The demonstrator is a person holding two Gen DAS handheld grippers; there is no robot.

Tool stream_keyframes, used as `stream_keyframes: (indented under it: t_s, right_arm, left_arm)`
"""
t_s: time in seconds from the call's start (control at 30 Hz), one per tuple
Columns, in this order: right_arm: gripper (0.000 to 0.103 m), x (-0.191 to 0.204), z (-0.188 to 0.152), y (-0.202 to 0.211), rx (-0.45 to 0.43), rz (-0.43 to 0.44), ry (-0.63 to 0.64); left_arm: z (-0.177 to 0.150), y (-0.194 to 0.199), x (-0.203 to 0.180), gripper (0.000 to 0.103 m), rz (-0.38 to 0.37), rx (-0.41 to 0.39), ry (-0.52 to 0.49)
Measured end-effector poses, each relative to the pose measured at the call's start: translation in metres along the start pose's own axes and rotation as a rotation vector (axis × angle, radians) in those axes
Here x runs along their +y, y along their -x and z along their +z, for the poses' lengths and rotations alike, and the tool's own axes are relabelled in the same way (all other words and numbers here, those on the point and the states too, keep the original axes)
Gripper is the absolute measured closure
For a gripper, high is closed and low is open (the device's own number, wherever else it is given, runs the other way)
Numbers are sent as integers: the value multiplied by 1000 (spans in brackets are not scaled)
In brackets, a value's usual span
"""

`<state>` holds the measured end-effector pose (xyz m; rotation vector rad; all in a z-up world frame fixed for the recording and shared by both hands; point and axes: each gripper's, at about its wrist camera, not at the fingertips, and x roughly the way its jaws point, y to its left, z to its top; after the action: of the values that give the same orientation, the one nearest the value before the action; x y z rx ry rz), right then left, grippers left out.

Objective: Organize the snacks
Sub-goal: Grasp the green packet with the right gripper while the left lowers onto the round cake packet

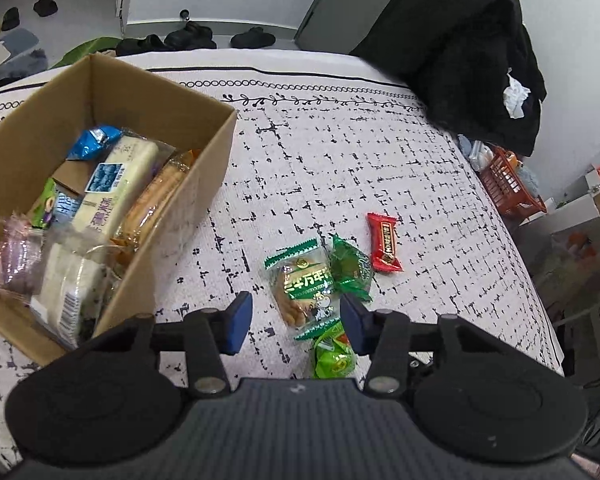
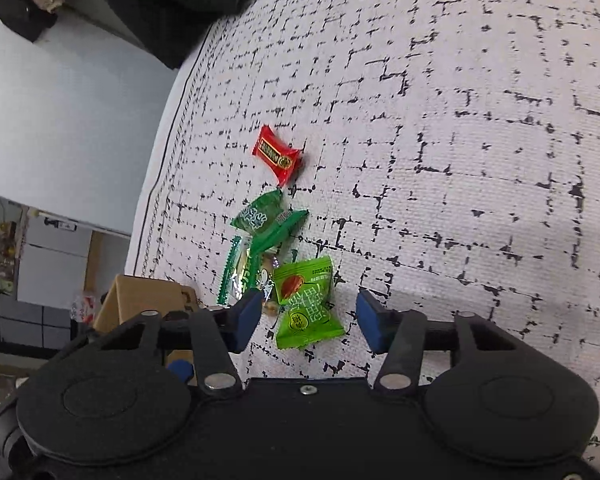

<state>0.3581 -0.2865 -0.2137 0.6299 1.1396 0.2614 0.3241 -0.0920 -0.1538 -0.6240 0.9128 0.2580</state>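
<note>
A cardboard box (image 1: 204, 184) at the left holds several wrapped snacks. Loose on the patterned cloth lie a biscuit pack with green edges (image 1: 302, 286) (image 2: 246, 266), a dark green candy (image 1: 350, 266) (image 2: 260, 214), a red candy (image 1: 384, 242) (image 2: 278, 154) and a light green packet (image 1: 334, 356) (image 2: 306, 304). My left gripper (image 1: 296, 322) hangs open just above the biscuit pack, its blue pads on either side. My right gripper (image 2: 308, 322) is open too, straddling the light green packet.
A black garment (image 1: 460, 40) is heaped at the cloth's far right corner. An orange basket (image 1: 508, 184) stands beyond the right edge. Shoes (image 1: 196, 36) lie on the floor behind. A small cardboard box (image 2: 148, 300) sits off the cloth's edge.
</note>
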Motion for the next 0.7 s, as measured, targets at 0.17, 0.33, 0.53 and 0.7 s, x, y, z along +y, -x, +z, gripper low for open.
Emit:
stream_keyframes:
  t_s: [0.17, 0.33, 0.53, 0.7]
  right_arm:
    - [55, 4, 3, -14, 19, -27, 21]
    - [71, 9, 4, -29, 50, -44, 42]
    - [78, 9, 8, -28, -9, -74, 50]
    - [78, 2, 14, -21, -56, -103, 25]
  left_arm:
    - [4, -14, 3, 56, 5, 12, 22]
    - [6, -26, 7, 58, 9, 30, 35]
    - [8, -42, 7, 58, 4, 60, 36]
    - [9, -56, 1, 56, 6, 72, 25]
